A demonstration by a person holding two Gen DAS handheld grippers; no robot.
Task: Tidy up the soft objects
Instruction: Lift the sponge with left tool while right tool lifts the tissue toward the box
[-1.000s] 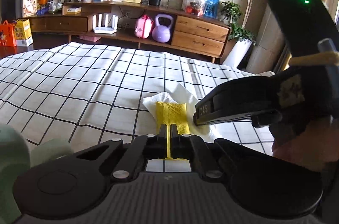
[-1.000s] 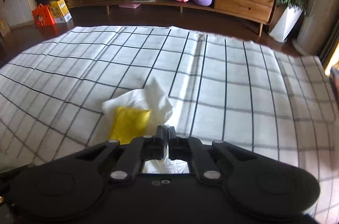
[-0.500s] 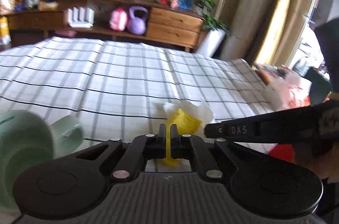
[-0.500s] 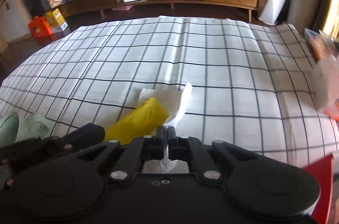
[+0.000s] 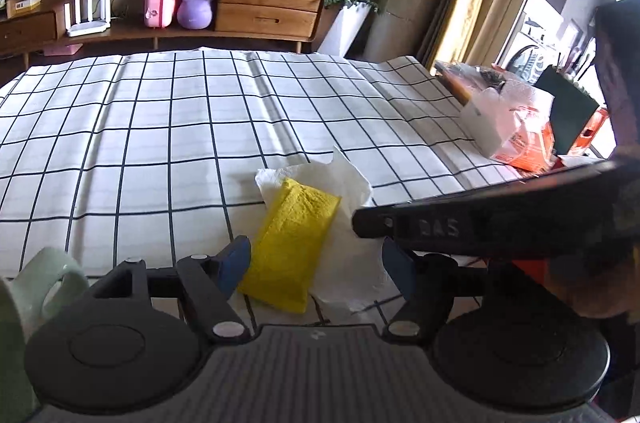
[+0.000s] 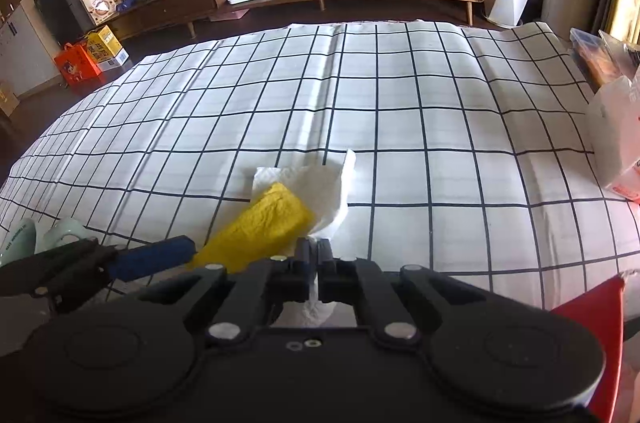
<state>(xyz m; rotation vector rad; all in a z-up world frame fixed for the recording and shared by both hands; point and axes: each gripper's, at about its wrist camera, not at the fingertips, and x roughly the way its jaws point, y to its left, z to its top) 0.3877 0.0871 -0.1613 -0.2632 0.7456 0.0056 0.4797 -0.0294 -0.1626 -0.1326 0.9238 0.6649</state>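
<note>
A folded yellow cloth [image 5: 294, 237] lies on a white paper towel [image 5: 336, 179] on the checked tablecloth [image 5: 160, 127]. My left gripper [image 5: 316, 269] hovers just before the cloth's near end, its jaws opening, blue pads apart and not pressing on the cloth between them. In the right wrist view the yellow cloth [image 6: 260, 227] and the paper towel [image 6: 320, 183] lie just ahead. My right gripper [image 6: 318, 249] is shut on the near edge of the paper towel. The left gripper's blue finger [image 6: 152, 257] shows at left there.
A pale green mug [image 5: 40, 287] stands at the near left. An opened white and orange package [image 5: 508, 127] sits at the table's right edge. A wooden sideboard [image 5: 268, 7] with a purple kettlebell [image 5: 194, 5] stands beyond the table.
The left gripper's jaws have parted and let go of the yellow cloth, which now lies flat on the paper towel. The right gripper stays shut on the towel and has shifted sideways.
</note>
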